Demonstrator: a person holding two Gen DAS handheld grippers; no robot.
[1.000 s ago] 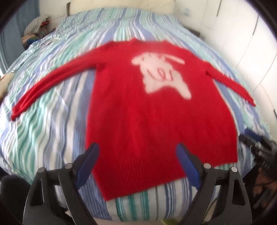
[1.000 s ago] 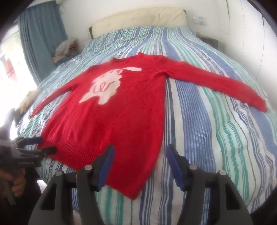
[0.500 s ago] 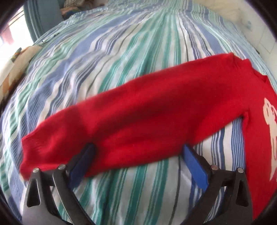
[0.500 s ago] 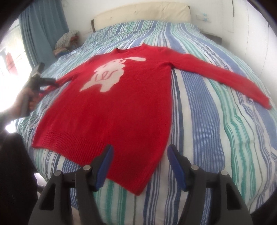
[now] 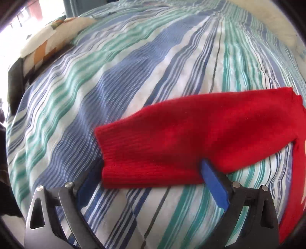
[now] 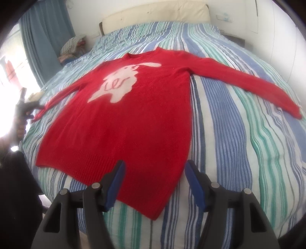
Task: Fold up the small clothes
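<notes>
A red sweater (image 6: 122,122) with a white animal print lies flat and face up on the striped bed, both sleeves spread out. My left gripper (image 5: 153,170) is open, its blue pads on either side of the cuff of the sweater's left sleeve (image 5: 191,141), low over the bedcover. It also shows in the right wrist view (image 6: 28,107), at the sleeve end. My right gripper (image 6: 155,174) is open and empty above the sweater's hem near its right bottom corner.
The striped bedcover (image 6: 239,134) fills both views. A padded headboard (image 6: 153,17) and blue curtain (image 6: 42,38) stand at the back. A pile of clothes (image 6: 72,46) lies at the bed's far left. A patterned pillow (image 5: 47,44) lies beside the bed.
My left gripper has swung from the sweater's hem out to the left sleeve and moved along it to the cuff. My right gripper has barely moved.
</notes>
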